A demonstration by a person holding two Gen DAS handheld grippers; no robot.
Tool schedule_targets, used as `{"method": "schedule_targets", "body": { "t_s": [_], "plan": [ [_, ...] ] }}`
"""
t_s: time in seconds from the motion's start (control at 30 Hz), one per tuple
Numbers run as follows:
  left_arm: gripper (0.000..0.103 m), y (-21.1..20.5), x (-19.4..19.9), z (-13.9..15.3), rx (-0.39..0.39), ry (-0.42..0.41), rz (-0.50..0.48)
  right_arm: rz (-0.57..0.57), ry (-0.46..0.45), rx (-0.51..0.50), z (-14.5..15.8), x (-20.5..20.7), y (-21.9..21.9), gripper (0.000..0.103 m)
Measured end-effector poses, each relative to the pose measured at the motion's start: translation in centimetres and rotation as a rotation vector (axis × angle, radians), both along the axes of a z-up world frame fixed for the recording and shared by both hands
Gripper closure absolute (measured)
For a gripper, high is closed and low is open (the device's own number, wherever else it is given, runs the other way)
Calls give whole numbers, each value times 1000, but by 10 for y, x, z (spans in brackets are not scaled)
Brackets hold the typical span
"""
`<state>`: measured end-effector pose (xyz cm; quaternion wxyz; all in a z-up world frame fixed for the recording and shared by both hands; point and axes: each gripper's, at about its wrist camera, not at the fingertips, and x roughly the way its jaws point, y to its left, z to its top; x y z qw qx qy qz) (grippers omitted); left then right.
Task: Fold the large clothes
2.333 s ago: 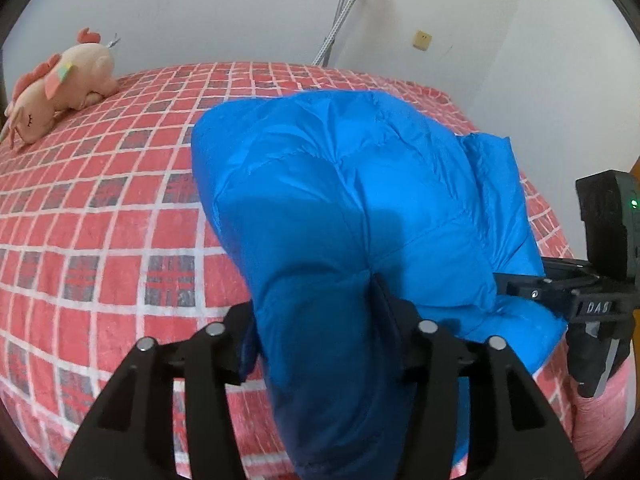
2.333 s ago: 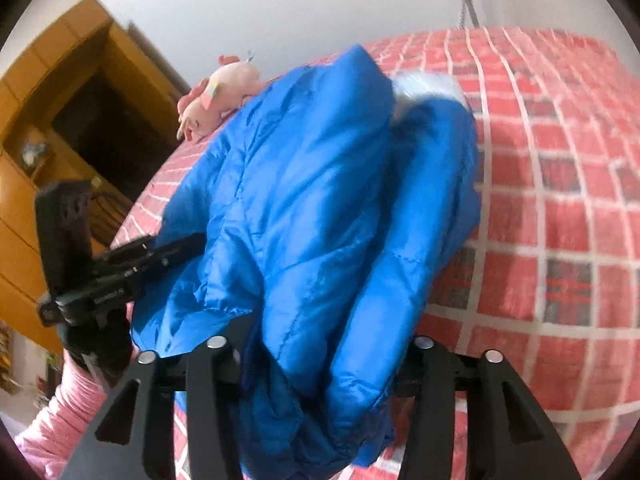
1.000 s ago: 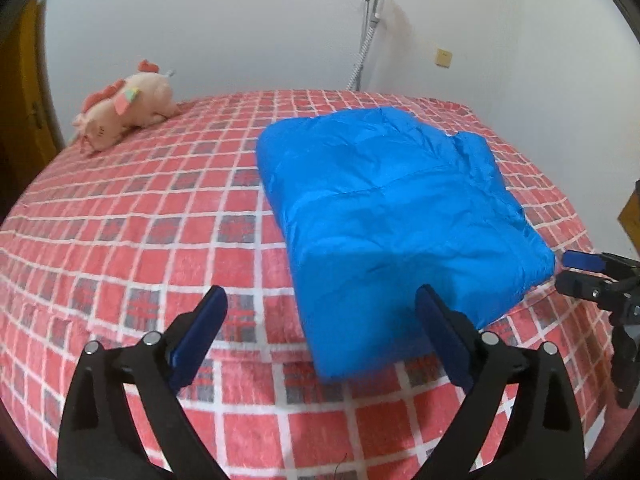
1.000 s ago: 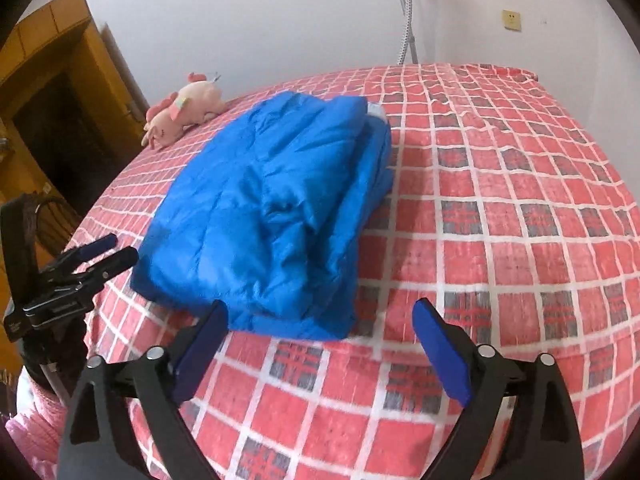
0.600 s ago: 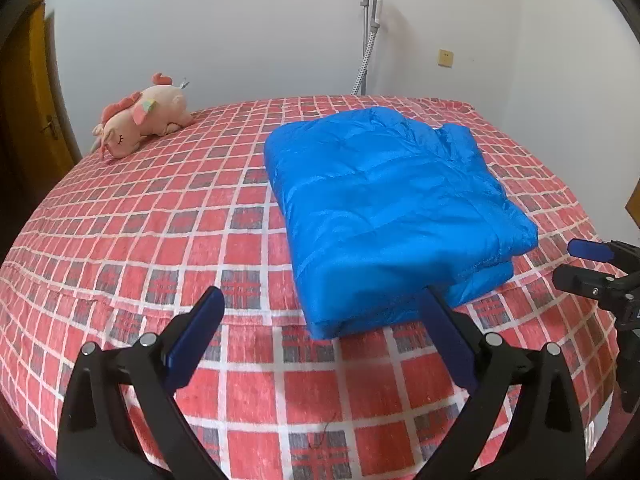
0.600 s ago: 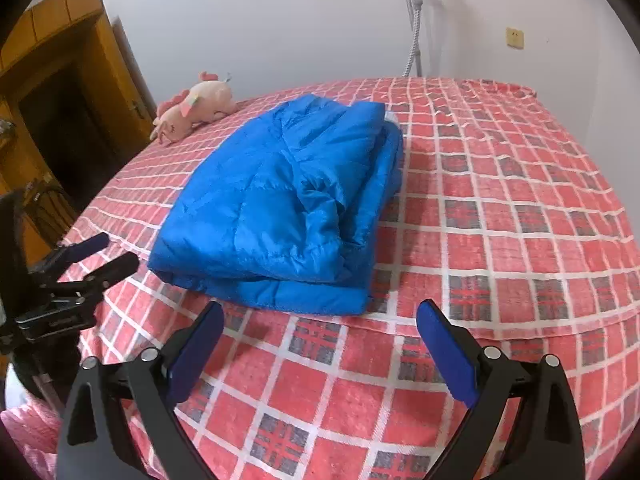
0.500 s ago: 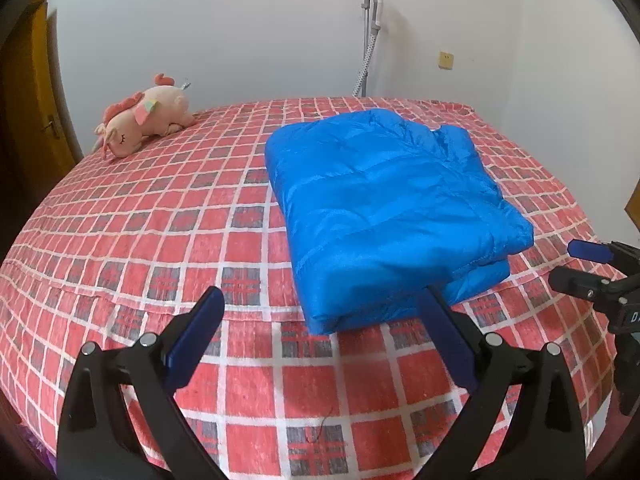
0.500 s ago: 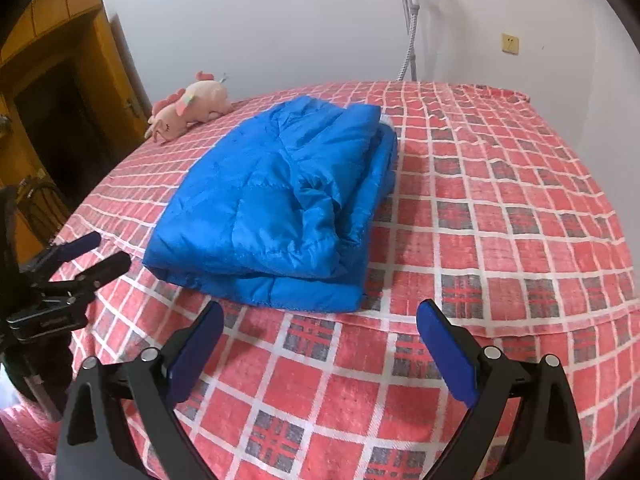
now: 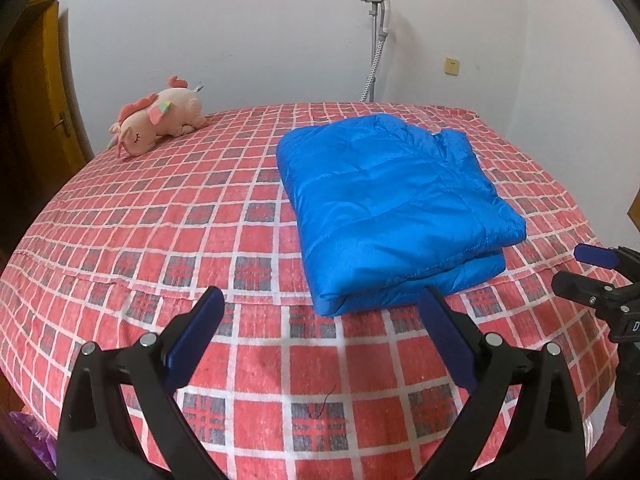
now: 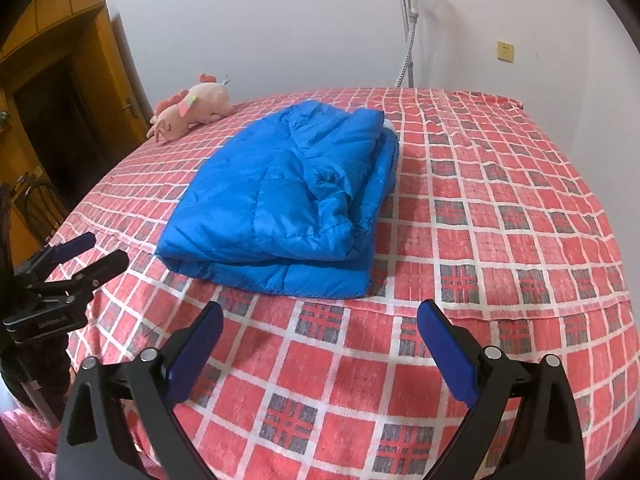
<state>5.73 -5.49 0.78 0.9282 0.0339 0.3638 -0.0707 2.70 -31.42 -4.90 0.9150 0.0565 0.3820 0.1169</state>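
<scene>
Jacket (image 9: 384, 204), a blue padded one, lies folded into a thick rectangular bundle on the red checked bed cover (image 9: 160, 216), seen first from the left wrist. The left gripper (image 9: 320, 320) hovers just short of the bundle's near corner, its jaws spread wide with nothing between them. To the right of the jacket the right gripper (image 9: 592, 268) shows at the frame edge, also parted and empty. A pink plush toy (image 9: 160, 120) rests well beyond the jacket to its left, against the wall, and a garment steamer pole (image 9: 376, 40) stands behind the bed. The near edge of the bundle shows two layers, the upper one sitting a little back from the lower.

From the right wrist, the jacket (image 10: 288, 196) lies ahead and slightly left, and the right gripper (image 10: 320, 320) hangs wide open and empty just short of its near hem. The left gripper (image 10: 80, 256) sits apart from the jacket's left corner, likewise holding nothing. On the bundle's right side the layers bulge and a puckered fold sticks up; a scrap of white shows at the far right corner.

The fold looks essentially finished, so the step in hand is judged to be release and tidy. Done well, that means leaving the stack undisturbed, or at most pressing the puffy right edge flat with an open finger rather than pinching, since slippery padded fabric may spring apart if tugged.
</scene>
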Motion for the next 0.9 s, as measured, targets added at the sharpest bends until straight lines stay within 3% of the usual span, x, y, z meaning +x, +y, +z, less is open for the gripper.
{"method": "schedule_targets", "body": {
  "t_s": [0.9],
  "plan": [
    [6, 1, -19, 2, 3, 2, 10, 30, -26, 5, 7, -25, 2, 5]
  ]
}}
